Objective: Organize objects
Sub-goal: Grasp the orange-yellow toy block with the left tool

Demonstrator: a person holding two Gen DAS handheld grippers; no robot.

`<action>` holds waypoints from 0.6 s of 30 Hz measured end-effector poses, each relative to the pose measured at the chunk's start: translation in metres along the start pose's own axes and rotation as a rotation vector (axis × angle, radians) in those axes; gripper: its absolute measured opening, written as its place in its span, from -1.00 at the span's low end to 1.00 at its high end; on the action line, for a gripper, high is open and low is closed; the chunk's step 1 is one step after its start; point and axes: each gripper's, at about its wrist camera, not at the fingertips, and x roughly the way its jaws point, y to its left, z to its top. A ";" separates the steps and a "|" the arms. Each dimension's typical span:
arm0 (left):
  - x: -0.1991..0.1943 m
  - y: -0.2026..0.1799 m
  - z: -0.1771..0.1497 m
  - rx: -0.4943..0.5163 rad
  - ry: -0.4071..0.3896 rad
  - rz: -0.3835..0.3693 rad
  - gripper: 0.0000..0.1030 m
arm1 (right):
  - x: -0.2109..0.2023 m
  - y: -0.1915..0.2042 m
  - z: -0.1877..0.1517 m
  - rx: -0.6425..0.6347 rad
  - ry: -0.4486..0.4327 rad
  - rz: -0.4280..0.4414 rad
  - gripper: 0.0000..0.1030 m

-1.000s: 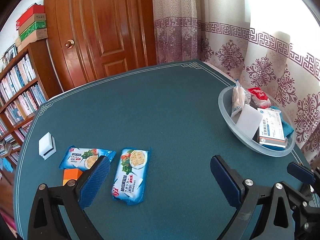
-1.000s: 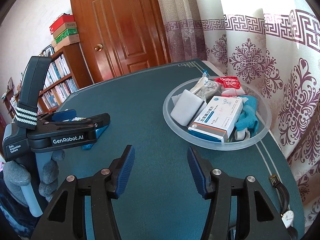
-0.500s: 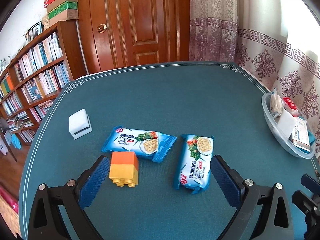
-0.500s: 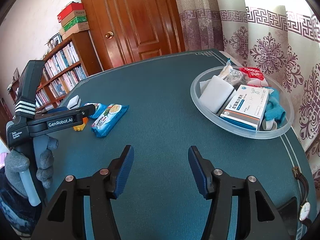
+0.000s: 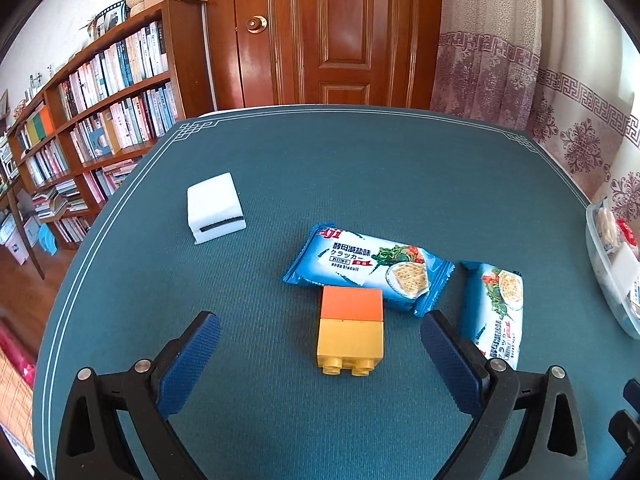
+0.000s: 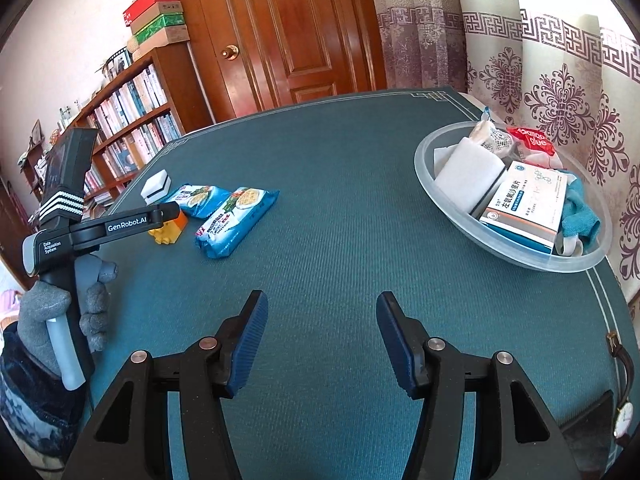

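Teal cloth on the table (image 5: 320,168) fills both my views. My left gripper (image 5: 320,340) is spread wide, nothing pinched, and the orange-and-yellow toy block (image 5: 351,330) lies on its side on the cloth between the two blue pads, touching neither. Just beyond the block lies one blue cracker packet (image 5: 366,270), its near edge against the block's orange end; a second cracker packet (image 5: 496,312) lies to the right, partly behind my right-hand pad. Farther off to the left sits a white sponge (image 5: 214,208), well apart from the rest. My right gripper (image 6: 320,336) hangs open over bare cloth, holding nothing. Off to its right stands the clear plastic bowl (image 6: 424,168), already loaded: a white sponge, a medicine box (image 6: 528,204), a red glue pack and a teal cloth inside. A wristwatch (image 6: 622,412) lies at the table's right edge.
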 end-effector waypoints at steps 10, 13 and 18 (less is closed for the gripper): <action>0.014 0.003 -0.005 -0.007 0.045 -0.021 0.60 | 0.011 0.010 0.000 -0.022 0.028 0.013 0.13; 0.017 0.004 -0.005 -0.012 0.055 -0.034 0.48 | 0.014 0.014 0.000 -0.028 0.036 0.019 0.13; 0.017 0.004 -0.006 -0.013 0.056 -0.039 0.27 | 0.022 0.021 0.002 -0.027 0.057 0.043 0.13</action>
